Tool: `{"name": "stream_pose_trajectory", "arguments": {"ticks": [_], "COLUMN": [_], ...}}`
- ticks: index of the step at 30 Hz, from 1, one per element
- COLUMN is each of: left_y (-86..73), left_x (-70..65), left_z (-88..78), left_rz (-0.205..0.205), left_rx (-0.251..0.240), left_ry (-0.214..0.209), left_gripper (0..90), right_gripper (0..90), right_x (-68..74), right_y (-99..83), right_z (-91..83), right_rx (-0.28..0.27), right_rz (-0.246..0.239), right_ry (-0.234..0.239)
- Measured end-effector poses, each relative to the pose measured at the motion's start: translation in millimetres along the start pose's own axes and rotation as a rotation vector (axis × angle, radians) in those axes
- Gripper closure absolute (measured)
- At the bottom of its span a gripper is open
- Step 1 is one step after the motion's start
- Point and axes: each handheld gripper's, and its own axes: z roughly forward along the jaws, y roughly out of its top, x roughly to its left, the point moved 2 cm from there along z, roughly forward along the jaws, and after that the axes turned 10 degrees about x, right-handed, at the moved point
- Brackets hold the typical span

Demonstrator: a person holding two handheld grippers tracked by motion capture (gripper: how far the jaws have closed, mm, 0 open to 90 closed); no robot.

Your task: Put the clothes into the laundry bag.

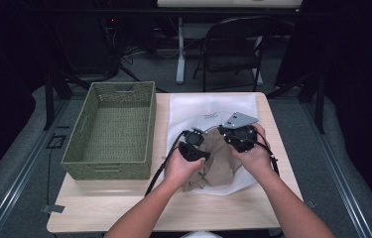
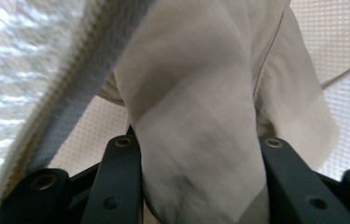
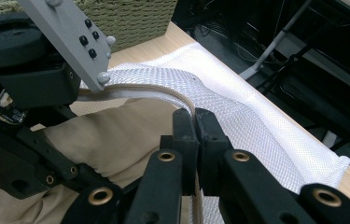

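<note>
A white mesh bag [image 1: 208,106] lies on the table with a beige garment [image 1: 218,163] partly inside its opening. My right gripper [image 3: 194,116] is shut on the bag's zipper edge [image 3: 140,88] and holds it lifted above the garment [image 3: 116,130]. In the high view the right gripper [image 1: 225,133] sits at the right of the opening. My left gripper [image 1: 201,139] reaches in from the left. Its jaws stand either side of a bunched fold of the garment [image 2: 196,93] and press on it, with mesh [image 2: 340,37] behind and the zipper edge [image 2: 70,93] overhead.
A green woven basket [image 1: 109,129] stands on the left part of the wooden table [image 1: 124,203], right beside the bag. A folding chair [image 1: 233,44] and stand legs are on the floor beyond the far edge. Bare tabletop lies in front of the hands.
</note>
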Motion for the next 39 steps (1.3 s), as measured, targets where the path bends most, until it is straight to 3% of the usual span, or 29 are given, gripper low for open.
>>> {"name": "stream_pose_trajectory", "arguments": {"ticks": [6, 13, 21, 24, 28, 32, 36, 39], "left_y": [-0.3, -3.6, -6.5, -6.7, -8.3, -10.6, -14.5, -18.8], "left_x": [1.2, -0.1, 0.8, 2.7, 3.9, 4.8, 5.6, 6.1], "left_z": [0.4, -6.3, -15.3, -15.2, -14.1, -18.0, -23.5, -28.2], "left_rz": [0.001, 0.002, -0.008, -0.019, 0.006, 0.002, -0.045, -0.051], "left_rx": [0.008, 0.002, -0.004, -0.011, -0.010, -0.009, -0.022, -0.028], "left_ry": [0.017, 0.044, 0.074, 0.118, 0.130, 0.120, 0.058, 0.060], "left_gripper": [52.2, 45.6, 44.0, 43.8, 43.8, 43.4, 40.9, 38.4], "right_gripper": [88.0, 87.8, 87.6, 87.5, 87.5, 87.5, 87.5, 87.5], "right_x": [-0.1, 0.5, 0.1, 0.0, 0.4, -0.2, -0.9, -0.4], "right_y": [-2.5, -3.7, -4.4, -4.6, -5.4, -6.5, -6.6, -6.5], "right_z": [3.0, 4.1, 4.2, 4.8, 5.3, 5.7, 5.0, 5.1], "right_rx": [0.008, 0.012, 0.009, 0.009, 0.011, 0.014, 0.013, 0.012], "right_rz": [0.002, 0.000, -0.001, 0.003, 0.001, 0.003, 0.004, 0.004], "right_ry": [0.006, 0.007, 0.005, 0.003, 0.002, 0.003, 0.001, 0.000]}}
